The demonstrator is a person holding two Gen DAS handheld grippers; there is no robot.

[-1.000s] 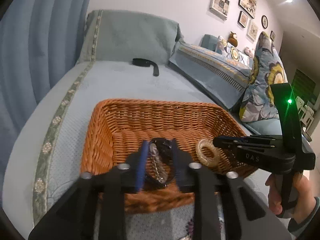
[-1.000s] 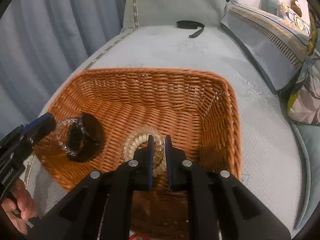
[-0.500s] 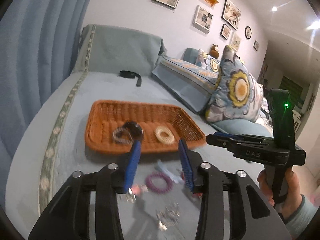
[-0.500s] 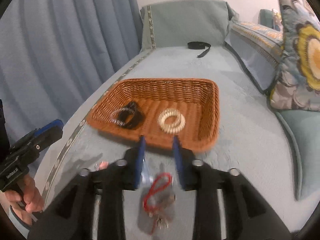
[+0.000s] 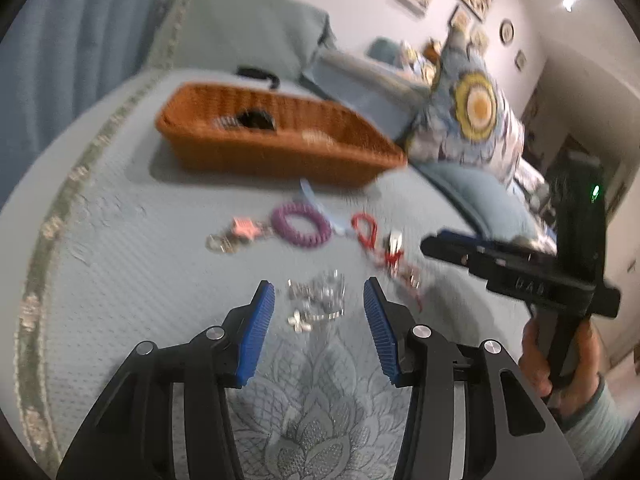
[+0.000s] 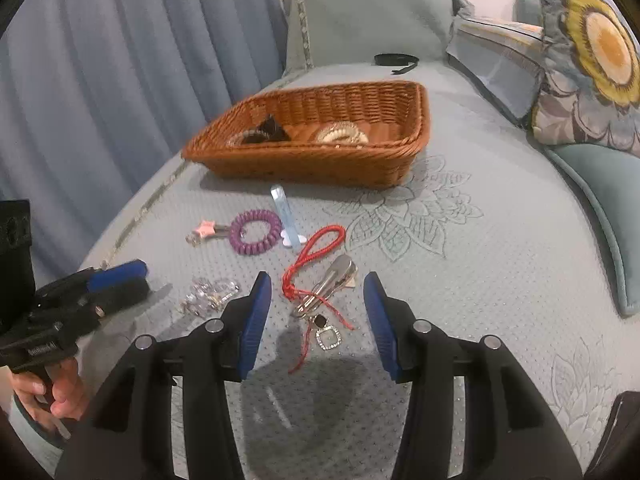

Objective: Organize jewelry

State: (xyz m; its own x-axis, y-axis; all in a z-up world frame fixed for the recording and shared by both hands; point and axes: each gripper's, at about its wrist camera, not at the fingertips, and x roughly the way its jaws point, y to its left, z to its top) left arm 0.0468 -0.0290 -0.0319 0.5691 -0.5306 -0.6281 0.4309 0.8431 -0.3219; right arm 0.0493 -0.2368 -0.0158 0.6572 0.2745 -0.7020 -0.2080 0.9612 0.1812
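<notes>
A brown wicker basket (image 6: 312,160) (image 5: 276,152) sits on the blue-grey sofa cover; inside lie a black-and-clear bracelet (image 6: 260,134) and a cream bead bracelet (image 6: 340,135). Loose in front of it: a purple coil band (image 6: 256,232) (image 5: 301,225), a pink star charm (image 6: 204,230), a pale blue clip (image 6: 285,216), a red cord with silver clip (image 6: 320,276) (image 5: 376,240), and a clear crystal piece (image 6: 208,295) (image 5: 318,298). My left gripper (image 5: 319,306) is open, straddling the crystal piece. My right gripper (image 6: 317,298) is open over the red cord and clip.
A flowered cushion (image 6: 592,60) and striped cushions lean at the right. A black strap (image 6: 394,59) lies beyond the basket near the back cushion. Blue curtains hang at the left. The sofa cover drops off at the left edge.
Both grippers let go of the bracelets in the basket, opened, and pulled back and down to the loose pieces in front of it. The two bracelets stay in the basket.
</notes>
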